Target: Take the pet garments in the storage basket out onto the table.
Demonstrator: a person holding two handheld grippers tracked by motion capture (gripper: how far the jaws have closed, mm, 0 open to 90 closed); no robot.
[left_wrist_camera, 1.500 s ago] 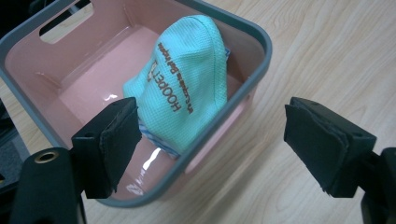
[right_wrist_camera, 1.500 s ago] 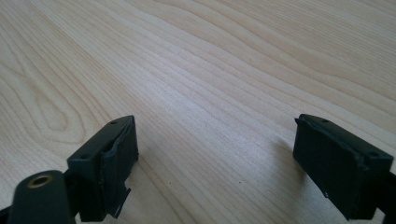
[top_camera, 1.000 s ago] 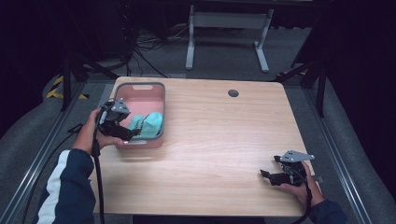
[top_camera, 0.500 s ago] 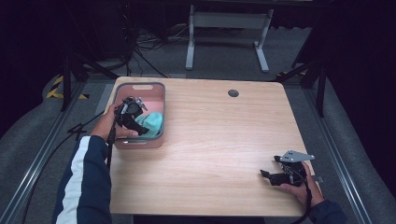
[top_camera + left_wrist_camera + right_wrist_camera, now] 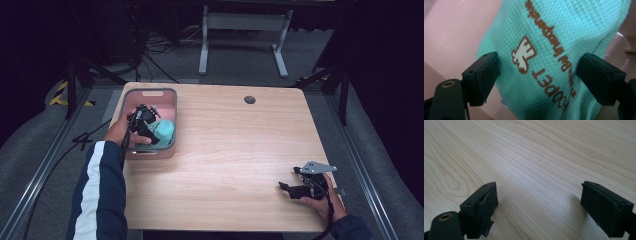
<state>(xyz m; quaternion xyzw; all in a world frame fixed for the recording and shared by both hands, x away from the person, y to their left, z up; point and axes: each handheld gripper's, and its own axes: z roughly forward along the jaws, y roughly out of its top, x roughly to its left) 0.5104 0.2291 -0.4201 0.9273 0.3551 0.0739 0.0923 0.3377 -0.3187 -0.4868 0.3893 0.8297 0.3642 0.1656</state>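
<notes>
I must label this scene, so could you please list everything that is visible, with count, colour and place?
cloth: 1, mint green with brown print, inside the bin
bin: 1, pink with grey rim, on the table's far left part
table: 1, light wood, centre
cable hole: 1, dark, table's far edge
metal stand: 1, grey, floor behind table
left gripper: 1, black, in the bin, fingers open around the cloth
right gripper: 1, black, near right on the table, open

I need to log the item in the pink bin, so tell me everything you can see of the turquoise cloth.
The turquoise cloth is a soft waffle-knit fabric with brown stitched lettering and a small cream emblem outlined in brown. It lies bunched in the pink bin at the table's left side. The left gripper has its open jaws on either side of it; its jaws have just been opening, with the cloth between them.
</notes>
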